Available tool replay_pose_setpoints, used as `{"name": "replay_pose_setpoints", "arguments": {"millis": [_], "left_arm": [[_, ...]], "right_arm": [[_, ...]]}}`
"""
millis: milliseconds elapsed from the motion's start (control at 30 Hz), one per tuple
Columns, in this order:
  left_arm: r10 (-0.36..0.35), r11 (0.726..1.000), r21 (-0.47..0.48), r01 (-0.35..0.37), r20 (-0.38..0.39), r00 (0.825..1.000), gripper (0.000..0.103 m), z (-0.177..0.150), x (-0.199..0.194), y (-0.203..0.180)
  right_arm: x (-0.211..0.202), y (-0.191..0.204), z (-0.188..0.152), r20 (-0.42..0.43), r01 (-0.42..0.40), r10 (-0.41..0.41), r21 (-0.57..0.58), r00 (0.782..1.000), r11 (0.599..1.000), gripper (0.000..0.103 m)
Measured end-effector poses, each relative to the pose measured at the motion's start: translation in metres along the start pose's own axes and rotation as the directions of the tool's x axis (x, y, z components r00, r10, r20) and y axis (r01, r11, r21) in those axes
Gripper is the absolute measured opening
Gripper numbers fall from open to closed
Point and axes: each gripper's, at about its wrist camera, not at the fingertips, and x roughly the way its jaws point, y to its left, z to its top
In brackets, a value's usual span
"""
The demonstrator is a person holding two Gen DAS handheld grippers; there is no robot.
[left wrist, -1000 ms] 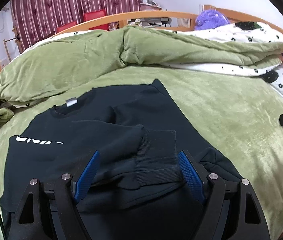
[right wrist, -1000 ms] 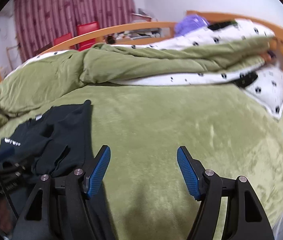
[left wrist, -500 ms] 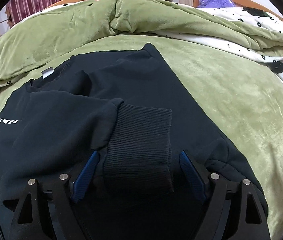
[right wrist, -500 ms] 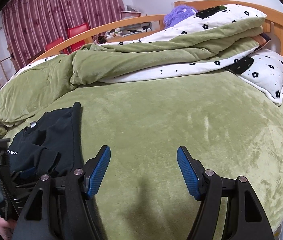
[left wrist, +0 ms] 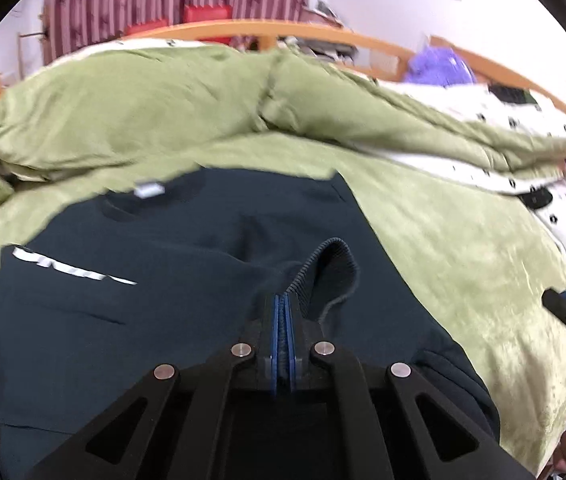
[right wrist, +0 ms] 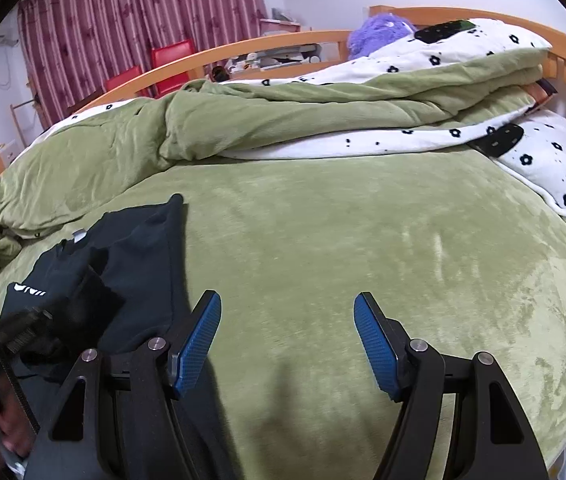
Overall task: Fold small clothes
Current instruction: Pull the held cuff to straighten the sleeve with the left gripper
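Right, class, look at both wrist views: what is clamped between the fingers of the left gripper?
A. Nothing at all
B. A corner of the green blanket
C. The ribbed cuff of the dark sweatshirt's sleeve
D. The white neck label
C: in the left wrist view the left gripper has its blue fingers pressed together on the ribbed cuff of the dark sweatshirt.

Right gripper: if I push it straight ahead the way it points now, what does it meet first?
Most likely the bare green plush bedspread. The right gripper has open, empty jaws, and the black sweatshirt lies off to its left. Depth is hard to judge.
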Motion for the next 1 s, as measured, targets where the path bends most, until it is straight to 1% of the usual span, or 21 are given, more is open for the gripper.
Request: {"name": "replay_pose_setpoints", "arguments": {"millis": [100,200,333,367,433,467,567,633,733,767,833,867,933,1000], "left_arm": [[0.05,0.998,-0.035,-0.049,0.033,0.998,0.004,0.005,-0.021,0.036],[0.106,0.992,-0.077,-0.101,0.058,0.993,0.004,0.007,-0.038,0.075],[0.184,0.977,-0.12,-0.174,0.081,0.98,0.004,0.002,-0.06,0.129],[0.207,0.971,-0.136,-0.195,0.08,0.975,0.004,0.001,-0.065,0.147],[0.233,0.963,-0.154,-0.22,0.074,0.97,0.004,-0.002,-0.068,0.169],[0.249,0.957,-0.17,-0.235,0.066,0.966,0.004,-0.006,-0.069,0.187],[0.282,0.942,-0.199,-0.269,0.036,0.959,0.004,-0.017,-0.065,0.225],[0.288,0.935,-0.221,-0.278,0.012,0.958,0.004,-0.026,-0.061,0.244],[0.27,0.923,-0.274,-0.27,-0.04,0.962,0.004,-0.045,-0.05,0.276],[0.266,0.921,-0.282,-0.268,-0.047,0.963,0.004,-0.05,-0.047,0.279],[0.282,0.911,-0.292,-0.29,-0.07,0.957,0.004,-0.063,-0.041,0.291],[0.279,0.91,-0.295,-0.29,-0.079,0.957,0.004,-0.068,-0.04,0.295],[0.253,0.907,-0.32,-0.275,-0.108,0.961,0.004,-0.076,-0.036,0.307],[0.229,0.903,-0.348,-0.254,-0.11,0.967,0.005,-0.08,-0.036,0.313]], "right_arm": [[-0.002,0.012,-0.001,0.005,0.002,-0.002,-0.015,1.0,1.0,0.068],[-0.005,0.024,-0.001,0.009,0.005,-0.005,-0.033,1.0,0.999,0.068],[-0.011,0.045,-0.002,0.014,-0.018,0.019,-0.055,1.0,0.998,0.068],[-0.012,0.051,-0.002,0.017,-0.023,0.024,-0.065,1.0,0.998,0.068],[-0.015,0.066,-0.004,0.023,-0.022,0.025,-0.094,0.999,0.995,0.068],[-0.015,0.073,-0.005,0.025,-0.02,0.023,-0.11,0.999,0.994,0.068],[-0.015,0.095,-0.01,0.029,-0.012,0.017,-0.161,0.999,0.987,0.068],[-0.012,0.109,-0.013,0.025,-0.009,0.014,-0.196,1.0,0.981,0.068],[-0.008,0.125,-0.017,0.017,0.003,0.001,-0.232,1.0,0.973,0.068],[-0.006,0.13,-0.018,0.015,0.003,0.001,-0.24,1.0,0.971,0.068],[-0.002,0.139,-0.02,0.007,0.0,0.001,-0.253,1.0,0.967,0.068],[0.0,0.142,-0.021,0.002,-0.002,0.003,-0.26,1.0,0.966,0.068],[0.004,0.15,-0.023,-0.007,-0.008,0.006,-0.277,1.0,0.961,0.068],[0.01,0.157,-0.027,-0.018,-0.013,0.008,-0.301,1.0,0.954,0.068]]}}
